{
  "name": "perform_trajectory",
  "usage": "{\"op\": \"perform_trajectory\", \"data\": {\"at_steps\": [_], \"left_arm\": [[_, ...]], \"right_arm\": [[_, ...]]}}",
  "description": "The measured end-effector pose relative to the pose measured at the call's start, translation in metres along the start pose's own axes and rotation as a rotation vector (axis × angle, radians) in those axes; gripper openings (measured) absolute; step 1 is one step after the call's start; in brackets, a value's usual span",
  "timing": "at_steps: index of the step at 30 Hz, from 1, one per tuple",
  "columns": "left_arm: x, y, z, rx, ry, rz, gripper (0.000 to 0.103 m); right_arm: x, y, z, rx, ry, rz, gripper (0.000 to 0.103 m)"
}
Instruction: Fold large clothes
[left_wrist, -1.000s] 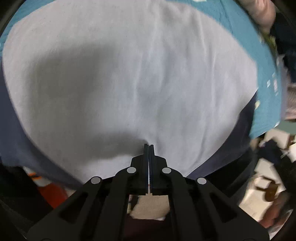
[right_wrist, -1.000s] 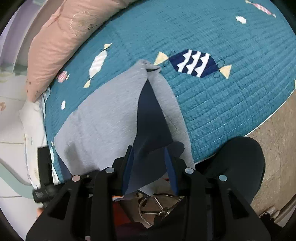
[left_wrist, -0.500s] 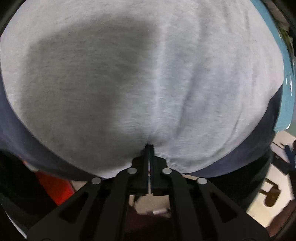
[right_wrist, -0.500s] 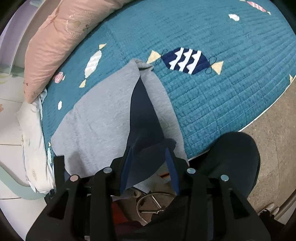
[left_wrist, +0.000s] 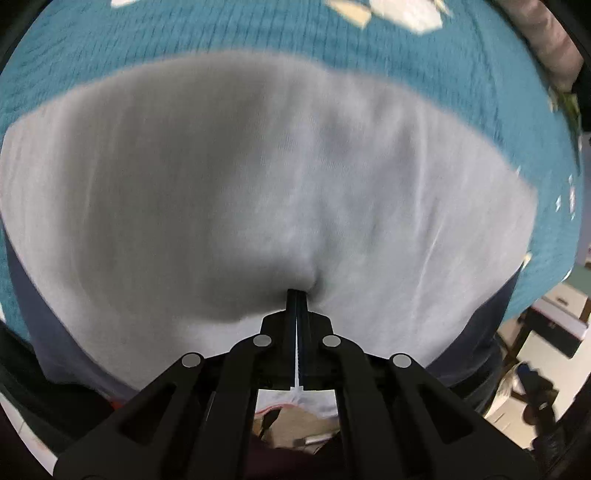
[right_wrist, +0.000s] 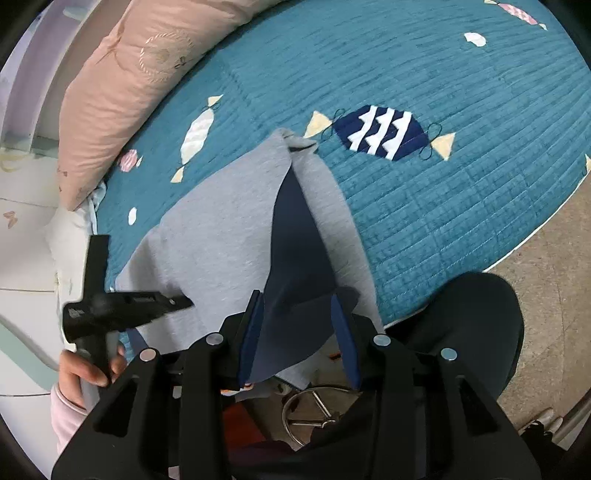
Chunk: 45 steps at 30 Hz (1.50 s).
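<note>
A grey garment with navy panels (right_wrist: 229, 236) lies on the teal quilt (right_wrist: 443, 206), its near end hanging off the bed edge. In the left wrist view the grey cloth (left_wrist: 258, 192) fills the middle. My left gripper (left_wrist: 296, 295) is shut on the garment's near edge; it also shows at the left of the right wrist view (right_wrist: 181, 302), held in a hand. My right gripper (right_wrist: 297, 314) is open, with the navy panel (right_wrist: 295, 266) draped loosely between its fingers.
A pink pillow (right_wrist: 122, 92) lies along the bed's far left. The quilt's edge runs along the right, with brown floor (right_wrist: 546, 258) beyond. A dark stool seat (right_wrist: 476, 332) and its metal base (right_wrist: 314, 410) stand below my right gripper.
My left gripper has pulled back from the cloth, so teal quilt shows beyond the grey fabric again. In the right wrist view the left gripper and hand have come into sight.
</note>
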<state>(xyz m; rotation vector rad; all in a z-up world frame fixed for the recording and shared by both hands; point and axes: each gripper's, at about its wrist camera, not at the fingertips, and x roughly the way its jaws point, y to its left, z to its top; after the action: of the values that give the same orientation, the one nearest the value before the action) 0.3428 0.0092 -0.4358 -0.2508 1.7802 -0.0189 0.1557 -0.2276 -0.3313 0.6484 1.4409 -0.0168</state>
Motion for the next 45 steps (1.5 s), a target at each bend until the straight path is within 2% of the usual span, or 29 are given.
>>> {"op": "perform_trajectory", "data": {"at_steps": [2,5,9,12,15,19,20,21,22,25,29,31,32,33,34,37,38,39,42,45], "left_arm": [[0.001,0.005,0.01,-0.031,0.014,-0.003,0.0],[-0.006,-0.004,0.012,0.01,-0.018,0.01,0.0],[-0.008,-0.004,0.025,0.005,-0.025,0.0,0.0],[0.013,-0.006,0.027,-0.059,0.005,-0.026,0.001],[0.0,-0.01,0.037,-0.012,0.033,0.01,0.0],[-0.048,-0.018,0.052,0.016,-0.049,-0.031,0.0],[-0.053,-0.015,0.057,0.02,-0.079,-0.025,0.0],[-0.051,-0.015,0.064,0.019,-0.084,0.012,0.0],[-0.045,-0.017,0.059,0.007,-0.071,0.02,0.0],[-0.014,0.008,0.087,-0.042,-0.026,-0.017,0.001],[-0.033,0.005,0.102,-0.032,0.0,-0.018,0.001],[-0.045,0.001,0.1,-0.03,-0.018,-0.048,0.001],[-0.049,0.001,0.092,-0.027,-0.02,-0.056,0.001],[-0.052,0.004,0.084,-0.025,-0.015,-0.074,0.001],[-0.053,0.006,0.076,-0.025,-0.015,-0.095,0.001],[-0.053,0.017,0.039,-0.015,-0.018,-0.121,0.001],[-0.051,0.02,0.029,-0.015,-0.008,-0.134,0.001],[-0.054,0.03,0.021,-0.009,-0.001,-0.138,0.001],[-0.042,0.032,-0.004,0.028,0.026,-0.105,0.001],[-0.022,0.039,-0.015,0.03,0.061,-0.073,0.001]], "right_arm": [[0.001,-0.002,0.002,0.013,0.001,-0.007,0.036],[0.003,0.0,0.002,0.006,0.01,0.01,0.036],[0.01,0.001,0.005,0.001,0.022,-0.007,0.036],[0.016,0.001,0.006,0.012,0.039,0.004,0.036],[0.02,0.005,0.004,0.008,0.05,0.004,0.036],[0.02,0.011,0.001,-0.015,0.053,0.014,0.036],[0.021,0.012,0.001,-0.018,0.054,0.011,0.036],[0.022,0.012,0.001,-0.012,0.059,0.011,0.036],[0.023,0.012,0.001,-0.006,0.064,0.012,0.036],[0.022,0.012,0.0,-0.01,0.055,0.018,0.037],[0.023,0.007,-0.002,0.013,0.067,0.013,0.037],[0.019,0.006,-0.003,0.006,0.057,0.005,0.039],[0.017,0.006,-0.003,0.003,0.049,0.007,0.048],[0.014,0.005,-0.002,0.005,0.039,0.004,0.052],[0.012,0.003,-0.001,0.009,0.026,-0.005,0.057],[0.007,0.0,0.006,0.004,0.003,-0.027,0.059],[0.006,-0.001,0.008,0.001,-0.001,-0.024,0.066],[0.006,-0.002,0.01,0.002,-0.006,-0.032,0.069],[0.011,-0.003,0.013,-0.02,-0.004,-0.077,0.069],[0.026,-0.006,0.015,-0.029,0.033,-0.072,0.07]]}}
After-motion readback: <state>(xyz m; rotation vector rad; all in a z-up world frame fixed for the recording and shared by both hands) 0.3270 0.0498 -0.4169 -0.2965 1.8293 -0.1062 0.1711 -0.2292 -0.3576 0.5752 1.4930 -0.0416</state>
